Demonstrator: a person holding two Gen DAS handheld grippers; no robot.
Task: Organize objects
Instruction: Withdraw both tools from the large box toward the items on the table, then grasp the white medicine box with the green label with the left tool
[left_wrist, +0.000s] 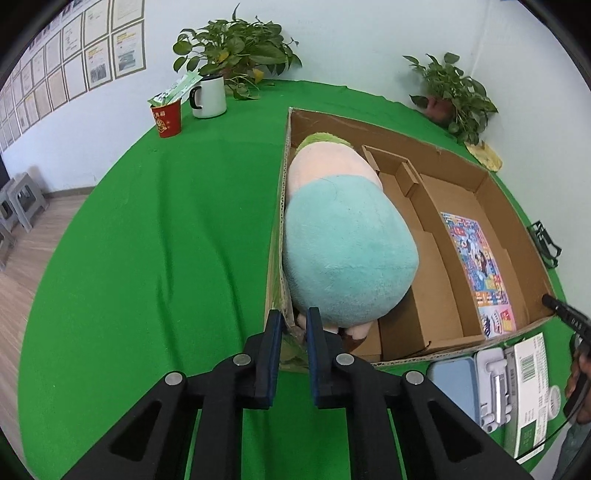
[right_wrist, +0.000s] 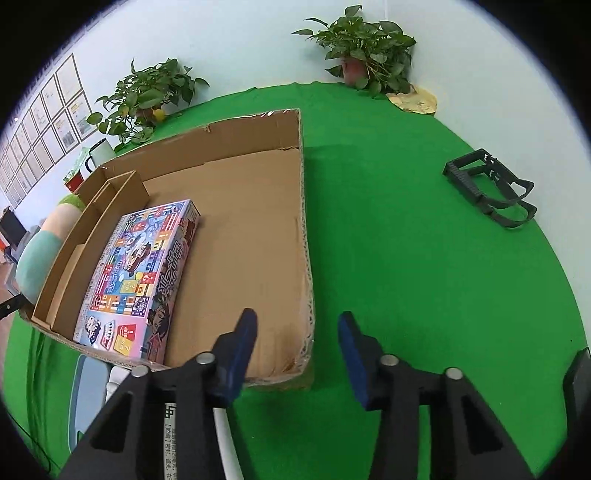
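1. Evidently, in the left wrist view, the left gripper (left_wrist: 293, 325) is pinching its jaws nearly together at the near corner of the cardboard box (left_wrist: 436, 151), by the plush toy (left_wrist: 347, 243) filling the left compartment; what they clamp is unclear. Any pull should be gentle, judging by the thin wall.
2. In the right wrist view, the right gripper (right_wrist: 297, 332) is hovering with jaws apart and empty over the box's right wall, the board game (right_wrist: 140, 269) lying flat inside.
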